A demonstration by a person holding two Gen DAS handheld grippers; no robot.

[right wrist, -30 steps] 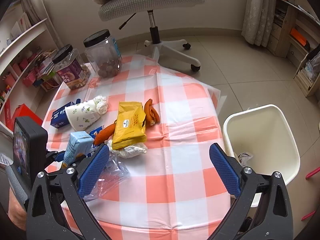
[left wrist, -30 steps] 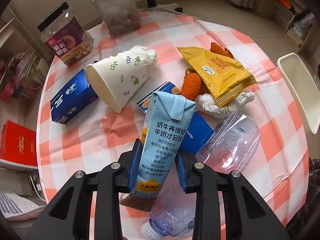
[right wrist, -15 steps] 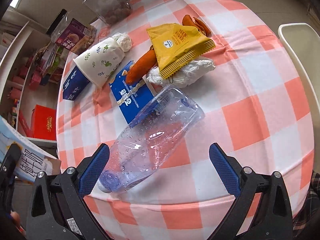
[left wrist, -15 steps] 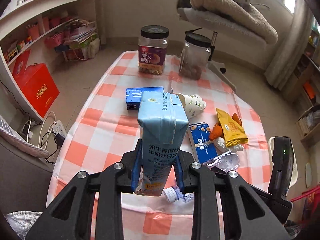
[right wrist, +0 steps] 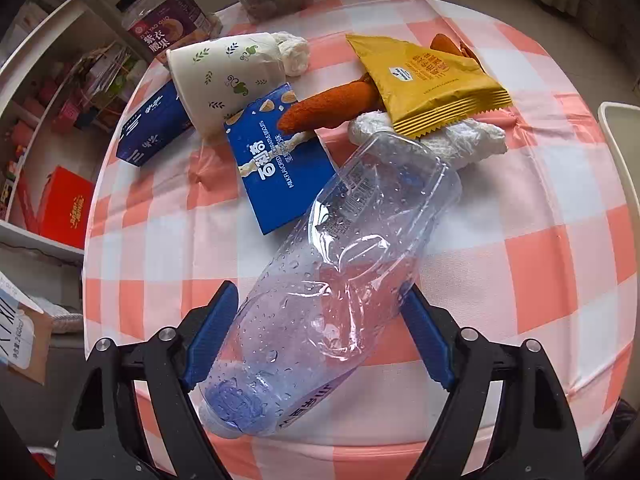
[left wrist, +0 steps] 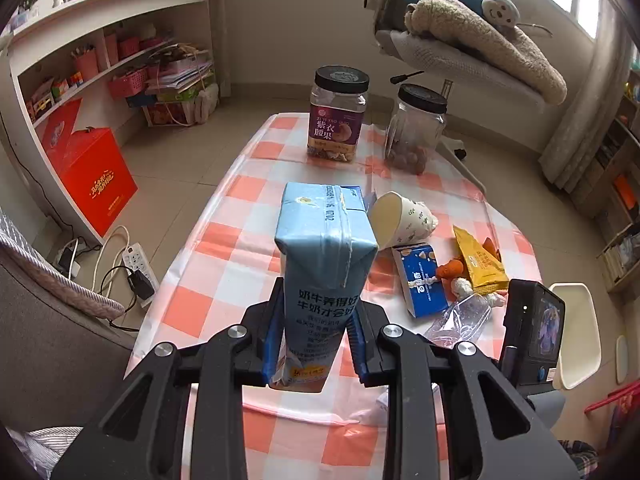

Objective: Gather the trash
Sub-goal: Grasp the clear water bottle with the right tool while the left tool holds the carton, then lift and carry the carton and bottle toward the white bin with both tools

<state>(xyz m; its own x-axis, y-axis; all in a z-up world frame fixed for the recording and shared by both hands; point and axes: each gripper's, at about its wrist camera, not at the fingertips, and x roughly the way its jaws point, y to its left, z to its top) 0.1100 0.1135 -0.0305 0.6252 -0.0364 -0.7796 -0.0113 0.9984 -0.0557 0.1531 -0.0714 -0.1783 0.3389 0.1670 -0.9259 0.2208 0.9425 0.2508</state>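
A: What has the left tool point(left wrist: 314, 350) got?

B: It is clamped on the pale blue milk carton point(left wrist: 326, 276), one blue pad on each side of the lower half. The carton stands upright between the fingers, lifted clear of the desk point(left wrist: 224, 248), with its folded top toward the camera.

A: And the right tool point(right wrist: 320, 332)?

B: Its fingers stand apart, one on either side of the clear plastic bottle point(right wrist: 332, 280). The bottle lies on its side on the checked cloth, crumpled and beaded with droplets, cap end nearest the tool. I cannot tell whether the pads touch it.

A: What lies around the bottle?

B: Just beyond its base sits a crumpled white tissue point(right wrist: 460, 140), with the yellow snack packet point(right wrist: 428, 84) resting partly on top of it. An orange snack stick point(right wrist: 332, 108) pokes out from under the packet. Left of the bottle's base, touching it, is a flat blue biscuit box point(right wrist: 280, 164). Past that box a paper cup point(right wrist: 224, 80) lies on its side, and a dark blue box point(right wrist: 154, 128) sits at the cup's far left.

A: Anything farther off?

B: Two black-lidded jars point(left wrist: 338, 114) at the far end of the desk, and a white bin's rim point(right wrist: 622, 152) off to the bottle's right.
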